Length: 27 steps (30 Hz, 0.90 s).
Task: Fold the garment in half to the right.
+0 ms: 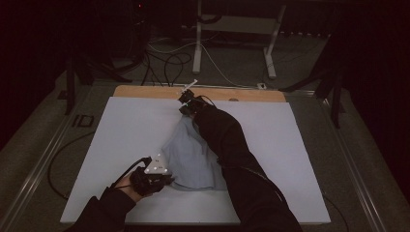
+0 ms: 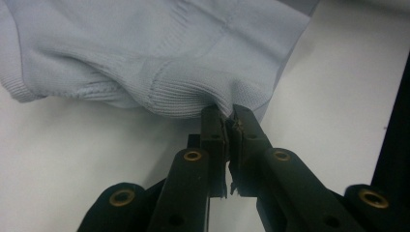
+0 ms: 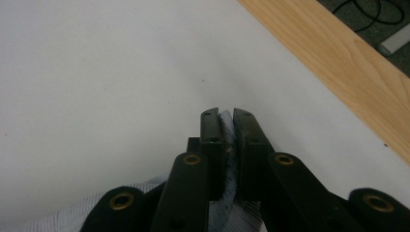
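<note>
Dim room and dark floor surround a white worktop (image 1: 121, 130) with a wooden far edge. At near left, the left hand-held gripper (image 2: 228, 116) is clenched on a ribbed hem of the pale blue garment (image 1: 191, 157), which lies mid-worktop, partly lifted. Farther right, the right hand-held gripper (image 3: 226, 116) is clamped on another fold of cloth at the far end. To spread it well, I'd judge both should pull apart evenly, keeping tension without letting the hem slip.
</note>
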### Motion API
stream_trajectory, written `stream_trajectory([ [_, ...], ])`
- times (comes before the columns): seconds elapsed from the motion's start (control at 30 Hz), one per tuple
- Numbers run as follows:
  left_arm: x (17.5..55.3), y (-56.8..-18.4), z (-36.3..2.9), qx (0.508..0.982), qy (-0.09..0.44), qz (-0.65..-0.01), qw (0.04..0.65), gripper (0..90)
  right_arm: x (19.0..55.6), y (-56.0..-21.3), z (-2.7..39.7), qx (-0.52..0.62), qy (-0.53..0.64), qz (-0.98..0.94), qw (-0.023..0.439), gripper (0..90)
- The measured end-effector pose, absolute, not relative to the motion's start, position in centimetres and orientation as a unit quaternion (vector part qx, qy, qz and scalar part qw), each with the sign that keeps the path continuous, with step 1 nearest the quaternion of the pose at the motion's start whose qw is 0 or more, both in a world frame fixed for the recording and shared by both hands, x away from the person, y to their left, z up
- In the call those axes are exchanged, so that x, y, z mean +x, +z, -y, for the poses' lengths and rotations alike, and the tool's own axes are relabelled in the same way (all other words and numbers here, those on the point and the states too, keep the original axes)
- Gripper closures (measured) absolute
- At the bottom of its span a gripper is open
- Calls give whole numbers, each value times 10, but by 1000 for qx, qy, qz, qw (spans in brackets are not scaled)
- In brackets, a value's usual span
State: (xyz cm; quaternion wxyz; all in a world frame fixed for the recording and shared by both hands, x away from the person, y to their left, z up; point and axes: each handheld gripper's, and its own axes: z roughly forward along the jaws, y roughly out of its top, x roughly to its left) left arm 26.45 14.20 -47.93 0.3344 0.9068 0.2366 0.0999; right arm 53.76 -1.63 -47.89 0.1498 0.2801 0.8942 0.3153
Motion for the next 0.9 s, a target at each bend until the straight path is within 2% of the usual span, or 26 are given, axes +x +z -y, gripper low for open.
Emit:
stream_trajectory([
  [0.9,268,-450,-105,925,91,-168,328,866,527,-452,50,279,346,-882,157,844],
])
